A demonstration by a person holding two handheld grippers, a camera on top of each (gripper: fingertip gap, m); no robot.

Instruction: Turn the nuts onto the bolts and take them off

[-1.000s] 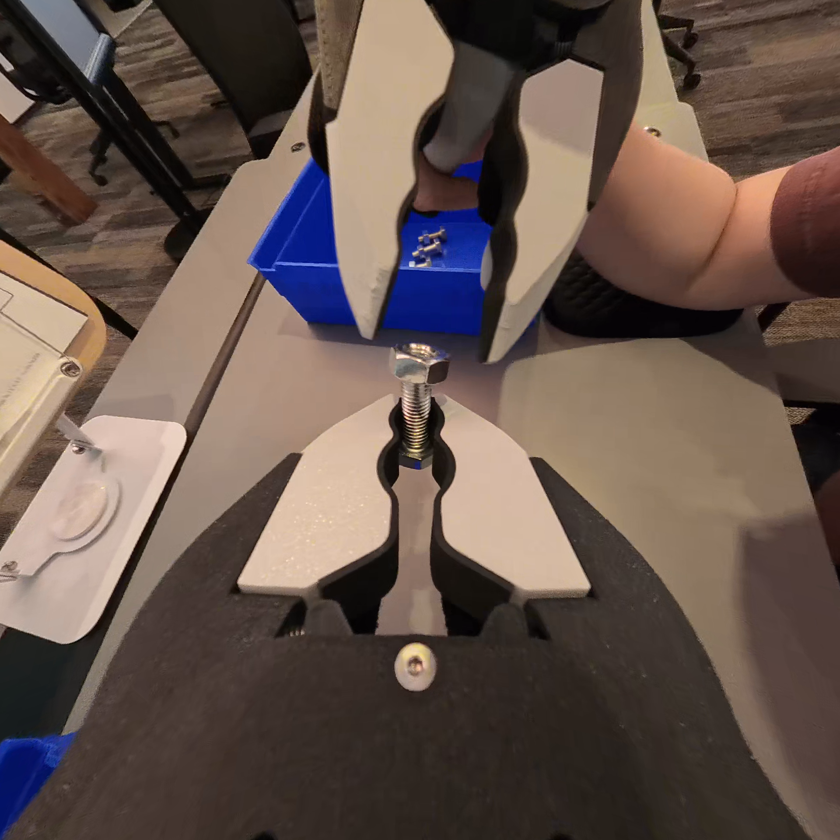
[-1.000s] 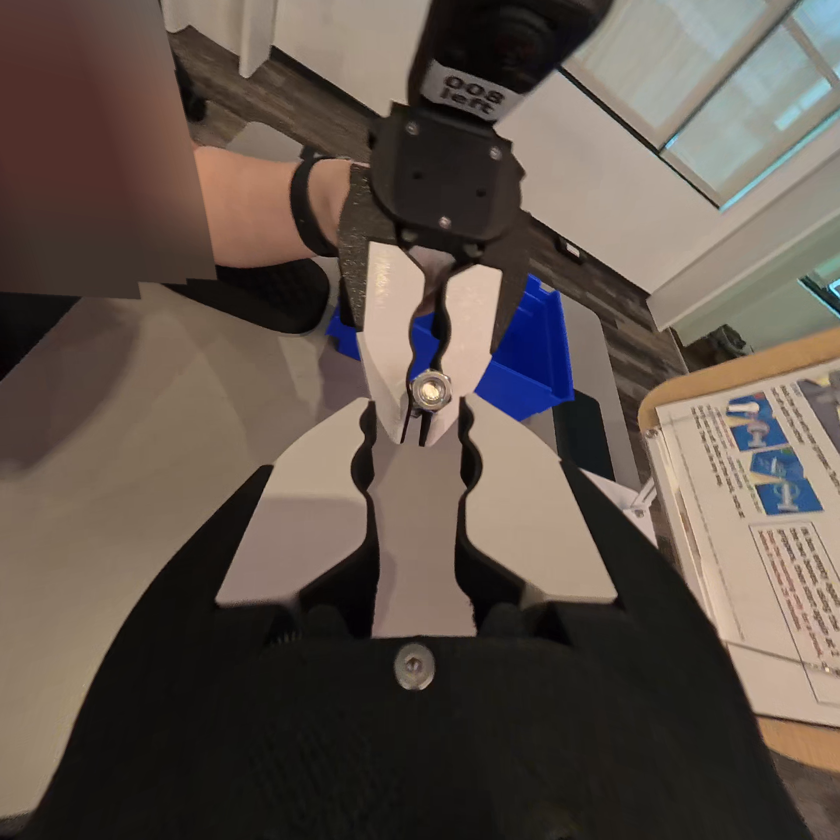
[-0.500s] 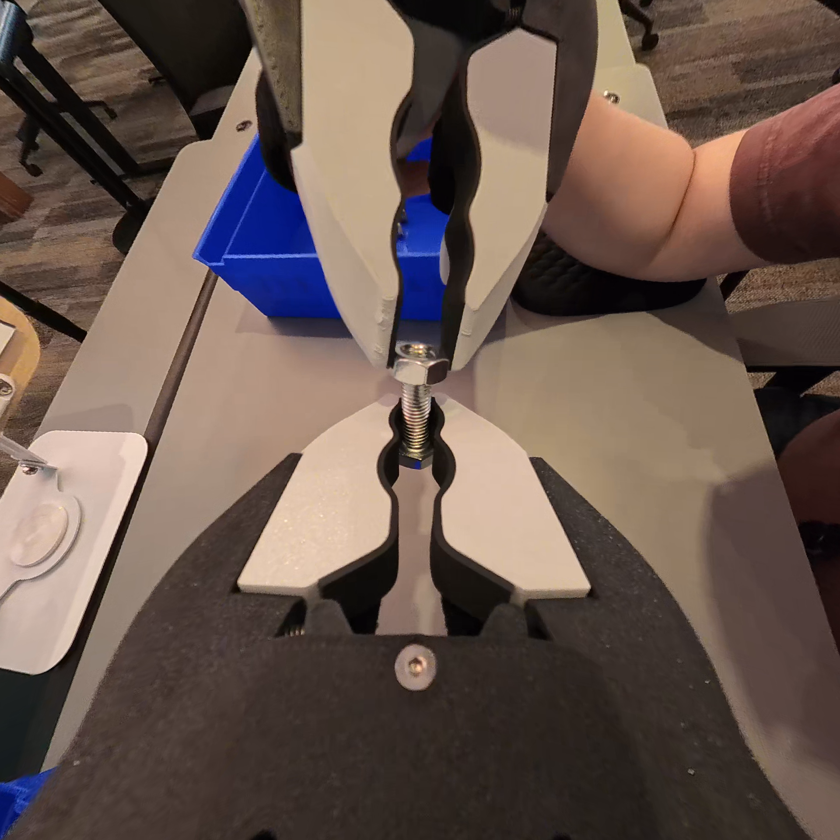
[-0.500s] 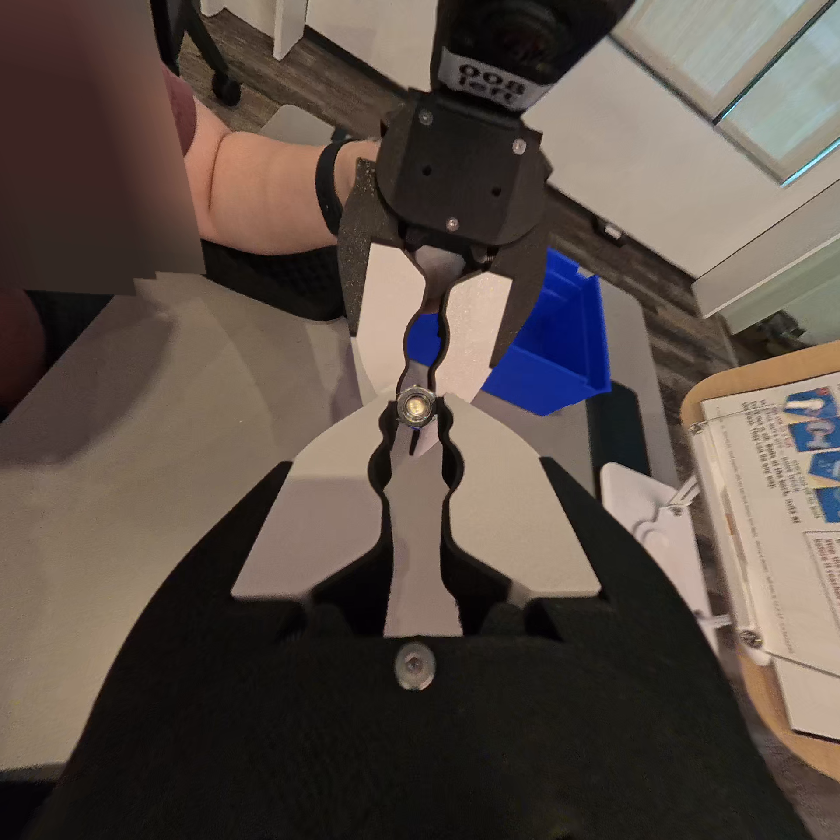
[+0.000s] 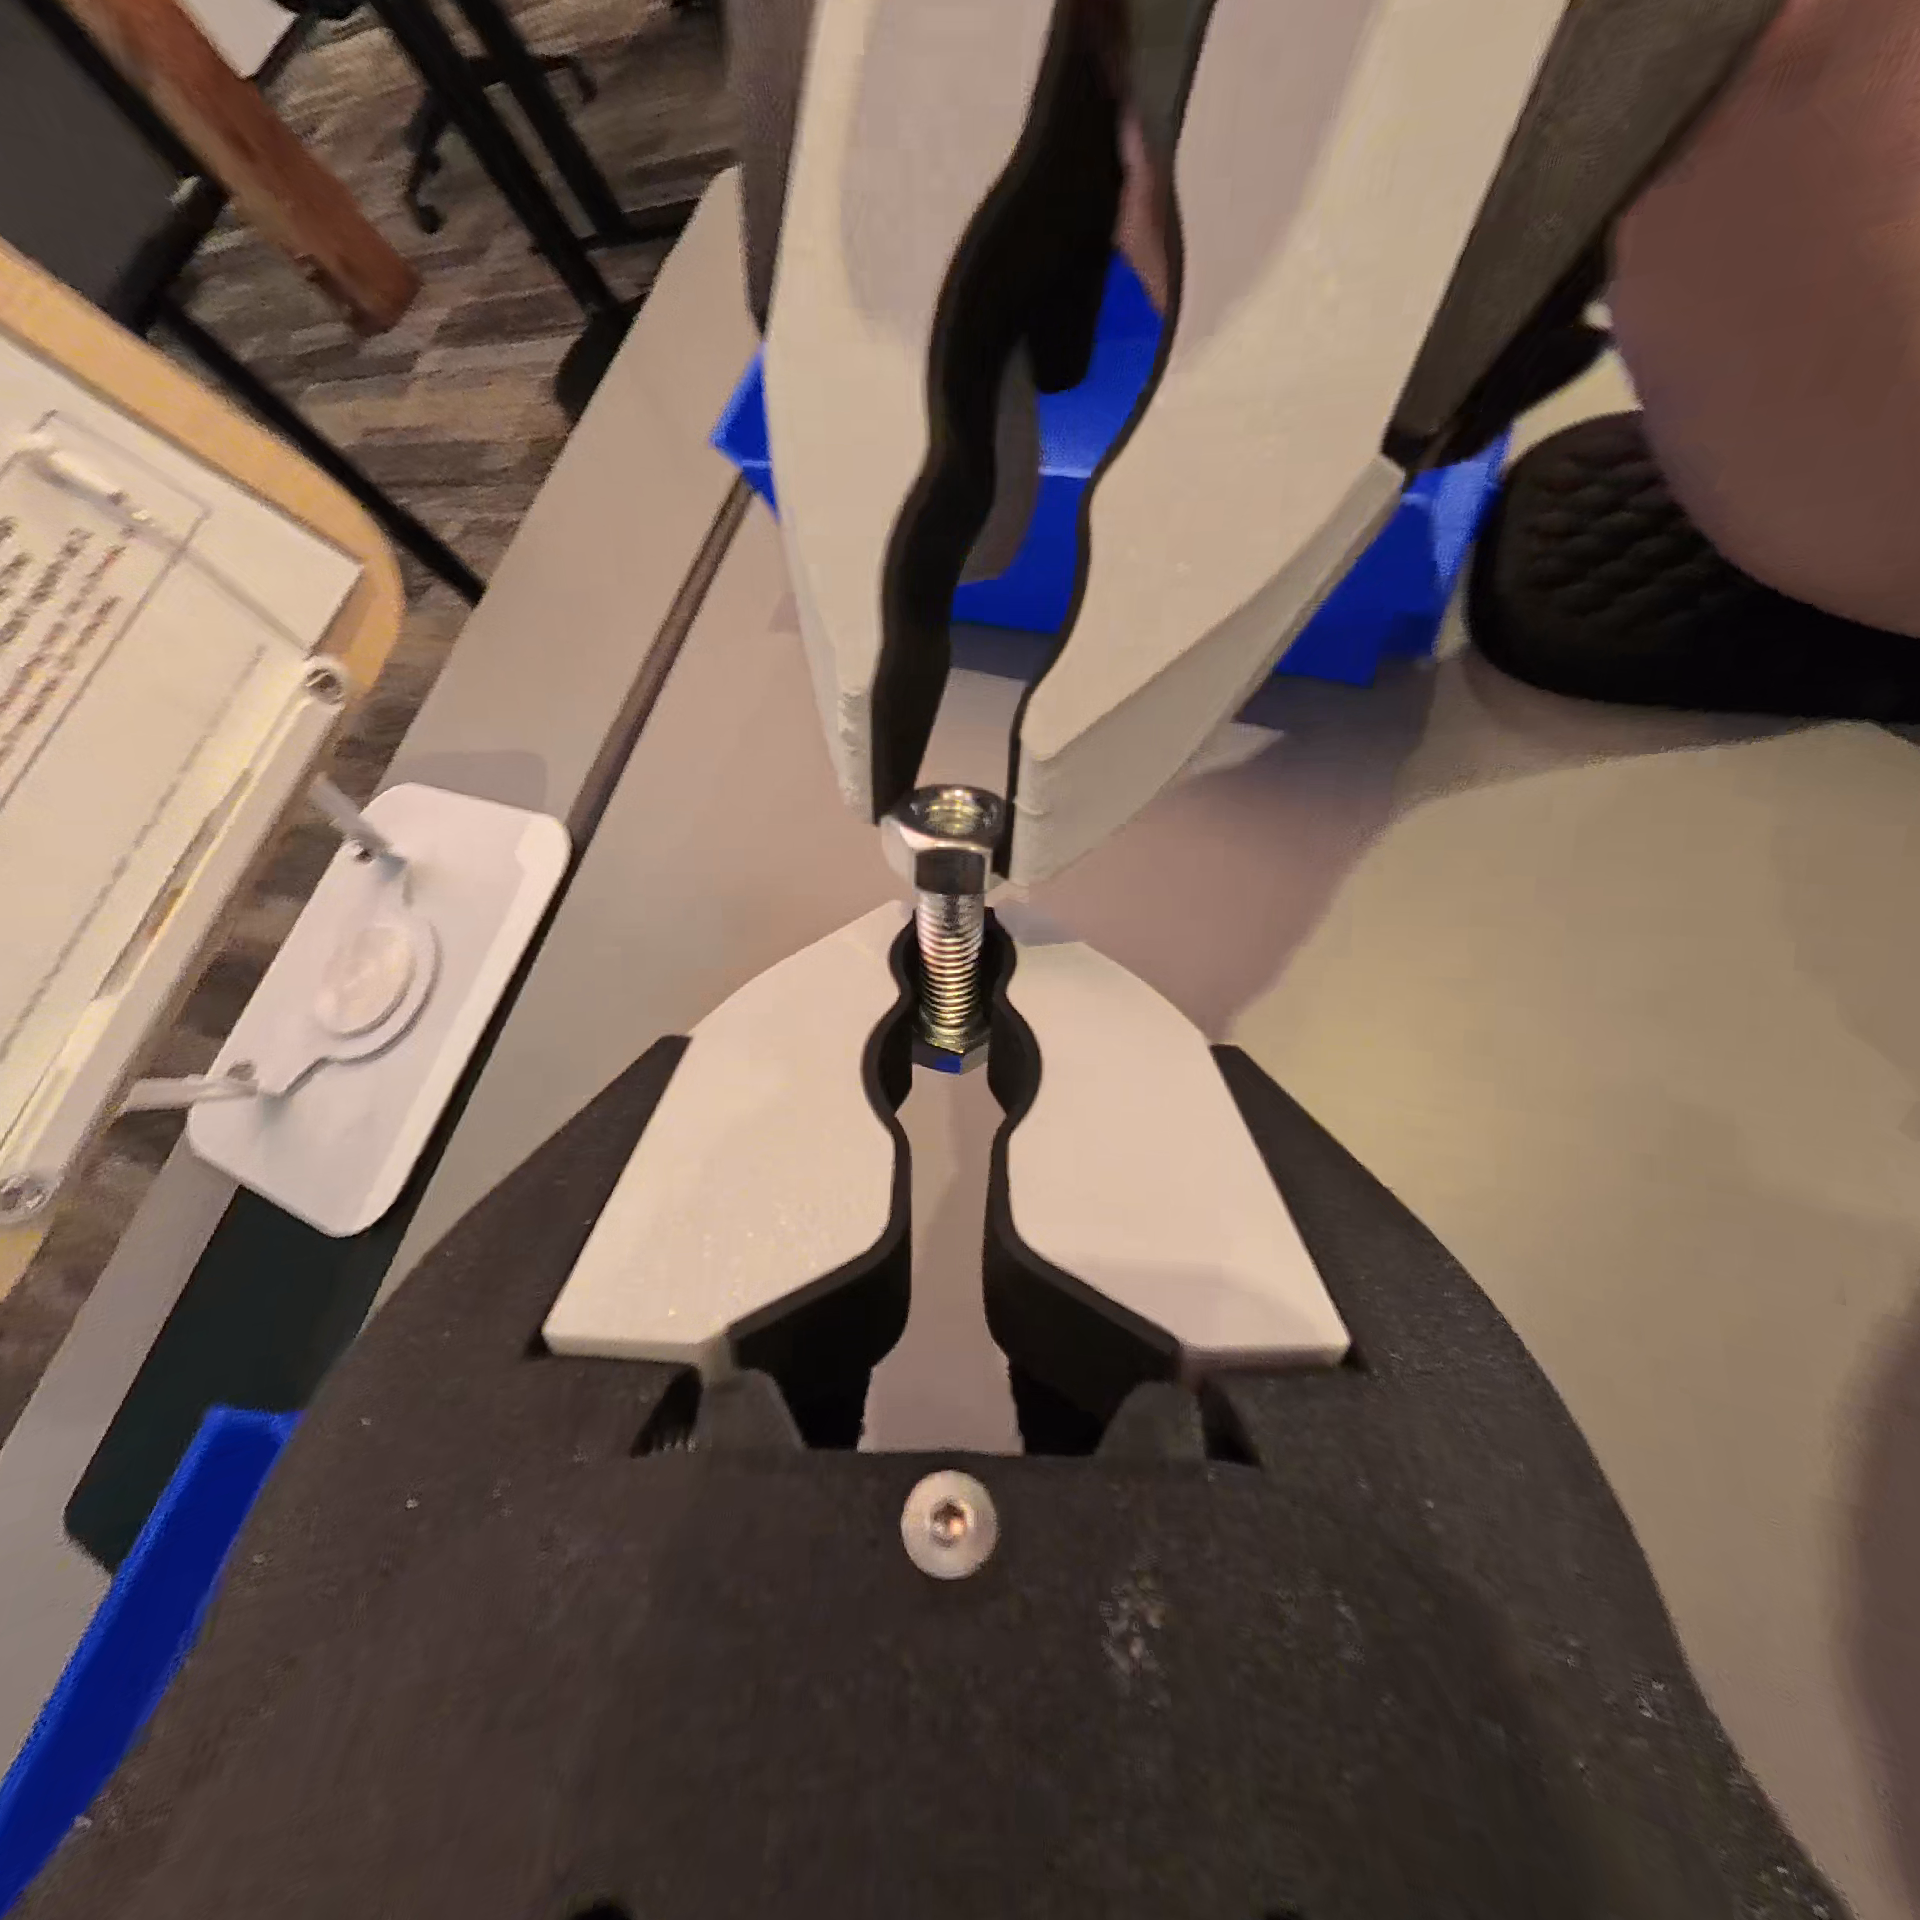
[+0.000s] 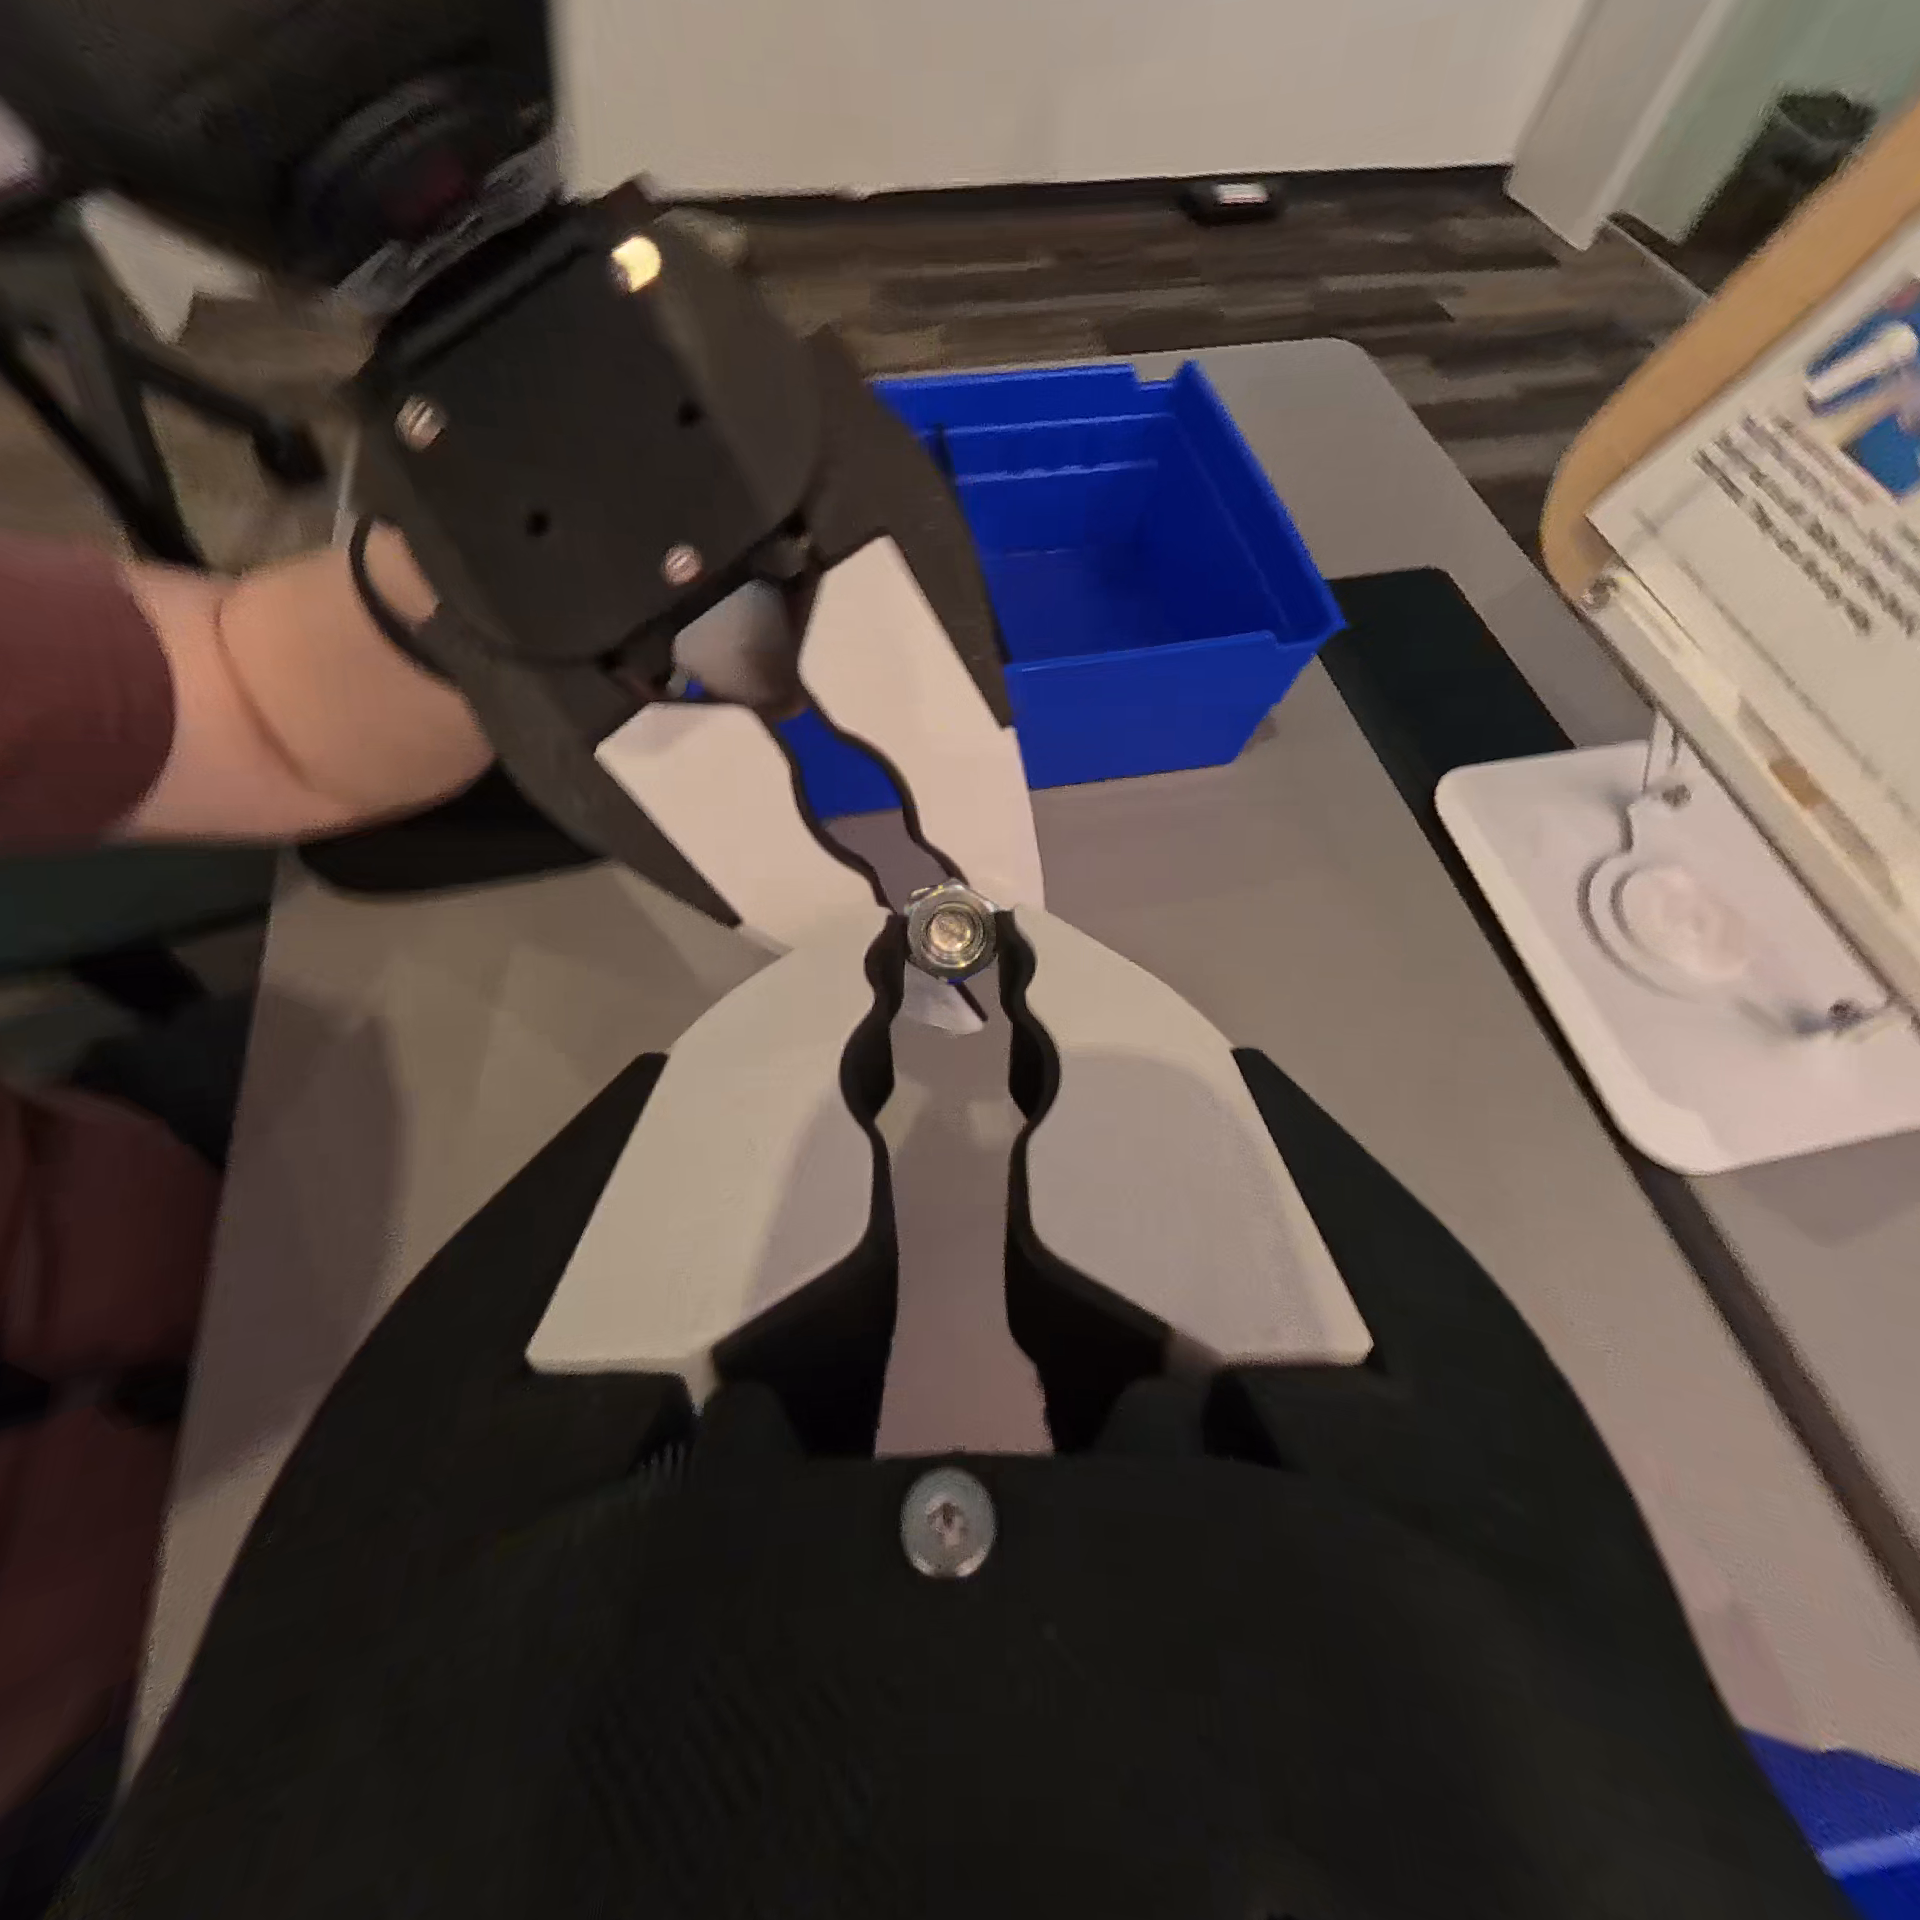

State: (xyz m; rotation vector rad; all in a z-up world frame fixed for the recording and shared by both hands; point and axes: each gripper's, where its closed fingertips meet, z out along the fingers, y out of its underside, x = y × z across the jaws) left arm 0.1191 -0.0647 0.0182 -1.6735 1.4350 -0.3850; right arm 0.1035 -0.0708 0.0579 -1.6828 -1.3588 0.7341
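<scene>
Your left hand-held gripper (image 5: 948, 971) is closed on the bolt (image 5: 945, 961), clamping the threaded shank near the head so that the free end points away from you and the thread stays exposed. Your right hand-held gripper (image 6: 948, 935) meets it end-on and is closed on the nut (image 5: 943, 836), which sits at the tip of the bolt; holding the two on one axis lets a twist of your right wrist run the nut along the thread while the left keeps the bolt from turning. Whether the nut has caught the first thread or only rests against the tip cannot be told, since the right wrist view is blurred. Both parts hang in the air above the grey surface (image 5: 1455, 935). Behind them stands a blue bin (image 6: 1122, 582); its visible compartment shows bare in the right wrist view, though your left hand-held gripper hides part of it. A second blue bin (image 5: 156, 1558) shows only a corner, contents unseen.
</scene>
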